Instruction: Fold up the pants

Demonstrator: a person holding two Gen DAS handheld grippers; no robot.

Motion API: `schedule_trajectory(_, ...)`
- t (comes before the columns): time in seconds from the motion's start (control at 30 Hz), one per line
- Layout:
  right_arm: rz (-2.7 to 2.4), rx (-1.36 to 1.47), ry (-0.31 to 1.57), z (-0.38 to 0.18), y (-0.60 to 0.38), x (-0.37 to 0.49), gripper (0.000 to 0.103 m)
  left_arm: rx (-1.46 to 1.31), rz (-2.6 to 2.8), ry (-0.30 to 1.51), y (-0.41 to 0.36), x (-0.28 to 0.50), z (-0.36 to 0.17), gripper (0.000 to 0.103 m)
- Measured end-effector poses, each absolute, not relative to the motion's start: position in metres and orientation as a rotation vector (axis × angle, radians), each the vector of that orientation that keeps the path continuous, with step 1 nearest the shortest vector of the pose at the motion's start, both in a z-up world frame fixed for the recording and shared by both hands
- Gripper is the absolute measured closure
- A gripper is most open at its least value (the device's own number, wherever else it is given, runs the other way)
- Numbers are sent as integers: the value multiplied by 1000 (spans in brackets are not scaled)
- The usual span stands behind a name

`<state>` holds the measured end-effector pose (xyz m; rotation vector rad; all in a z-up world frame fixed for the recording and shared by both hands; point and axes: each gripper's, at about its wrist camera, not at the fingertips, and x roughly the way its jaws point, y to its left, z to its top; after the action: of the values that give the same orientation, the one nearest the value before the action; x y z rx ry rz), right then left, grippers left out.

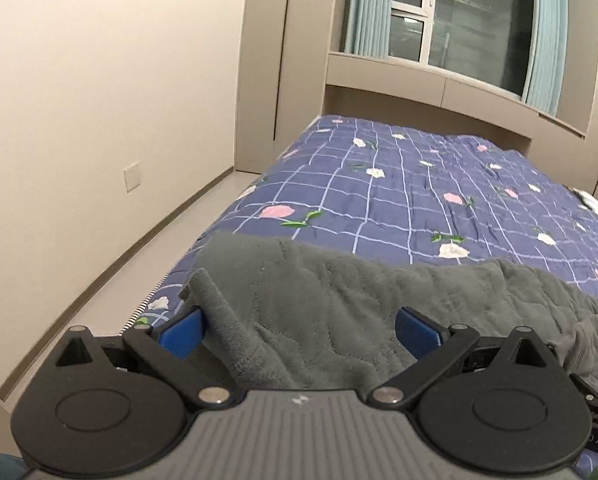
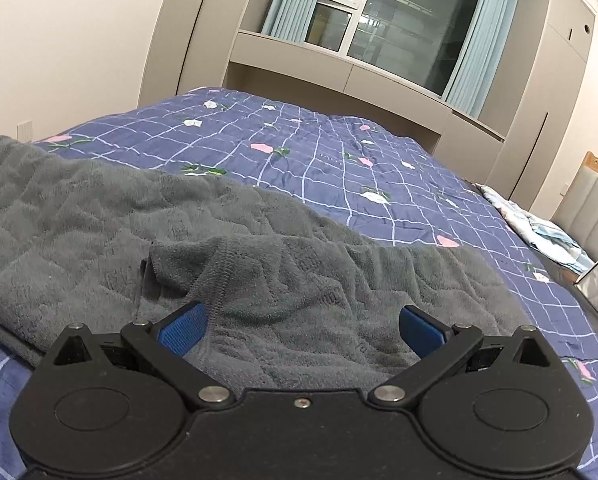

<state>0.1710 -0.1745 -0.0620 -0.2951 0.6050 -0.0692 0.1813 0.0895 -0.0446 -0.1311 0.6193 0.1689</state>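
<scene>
Grey fleece pants (image 1: 339, 300) lie spread across the near part of the bed (image 1: 399, 200). My left gripper (image 1: 299, 334) stands open low over the cloth, its blue pads (image 1: 183, 336) wide apart with a raised fold of fleece between them. In the right wrist view the same pants (image 2: 99, 216) stretch away to the left, and a ribbed cuff or waistband edge (image 2: 203, 264) lies bunched just ahead. My right gripper (image 2: 301, 334) is open too, its blue pads (image 2: 419, 332) on either side of the fabric, not closed on it.
The bed (image 2: 339, 160) wears a blue checked cover with pink and white flowers. Floor (image 1: 139, 264) and a wall run along its left side. A pale cabinet and window (image 2: 379, 20) stand beyond. A light cloth (image 2: 539, 224) and a headboard (image 2: 591, 196) sit at the right.
</scene>
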Motion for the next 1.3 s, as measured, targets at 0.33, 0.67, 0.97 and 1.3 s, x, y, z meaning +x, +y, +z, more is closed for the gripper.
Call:
schedule_trajectory(0.33,-74,-300,605,-62,-172,172,1,-379,172,767,143,179,-77,1)
schedule_trajectory(0.67,-66,-273,604,-64,-177,172,1,-590,121,674,177,175,-97,24)
schedule_trajectory(0.97,-62,-268,605,-63,-178,173,0,-703,146,659,195,189,-102,45)
schedule_trajectory(1.3,-50,-248,601,-63,-181,172,0,-592,174,632,183,186,-71,89)
